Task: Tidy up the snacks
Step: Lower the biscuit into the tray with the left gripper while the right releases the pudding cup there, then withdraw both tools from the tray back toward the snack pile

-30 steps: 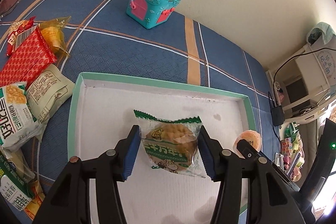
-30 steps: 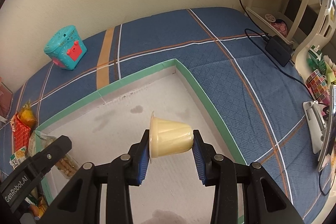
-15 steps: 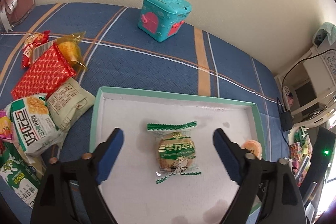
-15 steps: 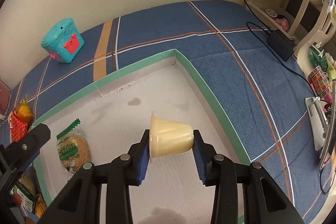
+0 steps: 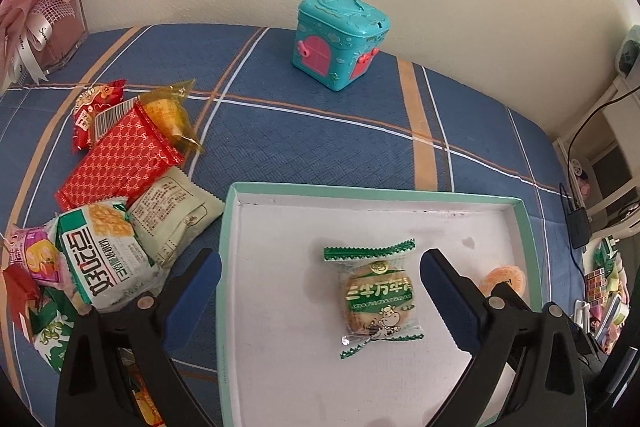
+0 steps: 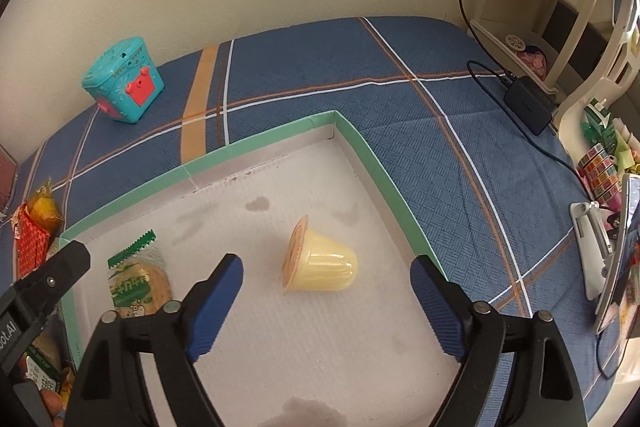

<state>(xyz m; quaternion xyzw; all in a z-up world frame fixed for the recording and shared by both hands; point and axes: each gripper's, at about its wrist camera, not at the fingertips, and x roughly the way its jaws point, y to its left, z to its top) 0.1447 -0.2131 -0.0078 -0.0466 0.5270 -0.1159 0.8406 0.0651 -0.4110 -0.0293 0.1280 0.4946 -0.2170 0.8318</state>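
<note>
Both tongs have just spread apart, empty. The left gripper [image 5: 320, 291] has its biscuit [image 5: 378, 301] lying flat in the tray [image 5: 400, 189]. The right gripper [image 6: 326, 291] has its jelly cup [image 6: 320, 267] on its side there. Risk: the cup may roll, or a finger may nudge it on withdrawal.

I'm seeing soft, even daylight in both views, with only faint shadows on the tray [image 5: 232, 267] floor (no harsh glare). Fisheye bending curves the edges, corners vignette black; focus is sharp.
</note>
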